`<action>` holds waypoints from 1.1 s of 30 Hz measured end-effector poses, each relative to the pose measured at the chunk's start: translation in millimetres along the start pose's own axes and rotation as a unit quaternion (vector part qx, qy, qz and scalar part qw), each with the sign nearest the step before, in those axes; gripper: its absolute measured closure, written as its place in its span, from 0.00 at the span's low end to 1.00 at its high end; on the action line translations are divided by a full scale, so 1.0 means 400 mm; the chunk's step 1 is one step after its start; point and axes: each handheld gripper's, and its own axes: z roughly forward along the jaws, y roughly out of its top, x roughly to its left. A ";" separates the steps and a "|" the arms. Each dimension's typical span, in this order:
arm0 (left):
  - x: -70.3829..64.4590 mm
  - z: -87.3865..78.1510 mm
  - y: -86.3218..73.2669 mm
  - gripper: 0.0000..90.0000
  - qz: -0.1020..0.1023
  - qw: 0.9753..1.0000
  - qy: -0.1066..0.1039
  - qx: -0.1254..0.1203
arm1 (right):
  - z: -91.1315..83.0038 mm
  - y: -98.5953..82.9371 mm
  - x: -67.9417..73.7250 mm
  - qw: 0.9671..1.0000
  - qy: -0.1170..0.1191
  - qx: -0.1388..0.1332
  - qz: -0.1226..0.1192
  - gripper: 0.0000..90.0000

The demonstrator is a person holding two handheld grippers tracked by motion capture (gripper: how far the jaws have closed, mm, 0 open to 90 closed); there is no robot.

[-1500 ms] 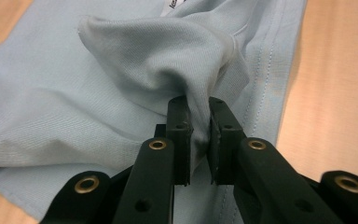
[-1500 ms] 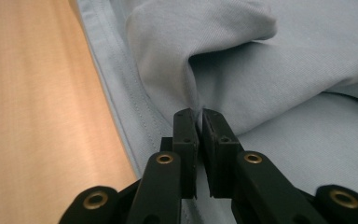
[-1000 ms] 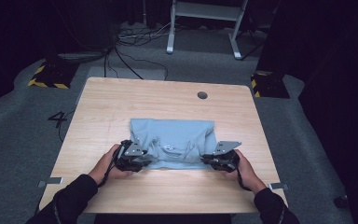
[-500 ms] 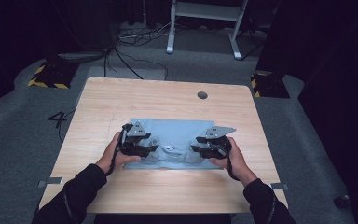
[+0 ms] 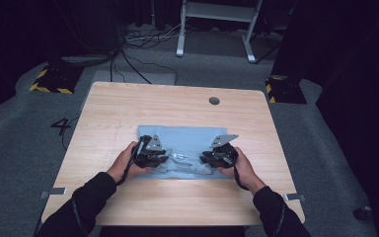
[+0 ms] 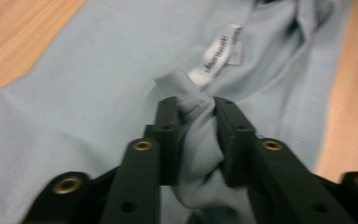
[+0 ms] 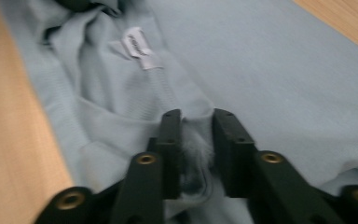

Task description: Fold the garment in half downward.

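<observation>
wooden table [image 5: 128,103], grey carpet [image 5: 325,148], floor cables [image 5: 128,54]

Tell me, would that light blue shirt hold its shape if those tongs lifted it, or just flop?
The shirt would probably flop: its cloth already bunches into soft folds between the left tongs and the right tongs. It seems light, since a small pinch gathers it. It looks unlikely to slip, because the fabric wedges between the jaws, and it cannot roll.
</observation>
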 end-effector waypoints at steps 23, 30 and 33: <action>-0.140 -0.104 -0.126 0.78 0.053 0.997 -0.052 0.014 | -0.079 -0.108 0.153 0.994 0.074 -0.009 -0.074 0.81; -0.139 -0.135 -0.155 0.60 0.041 0.998 -0.045 0.013 | -0.102 -0.132 0.152 0.996 0.065 -0.004 -0.061 0.71; -0.126 -0.154 -0.164 0.58 0.030 0.999 -0.038 0.001 | -0.122 -0.133 0.146 0.997 0.050 -0.008 -0.060 0.66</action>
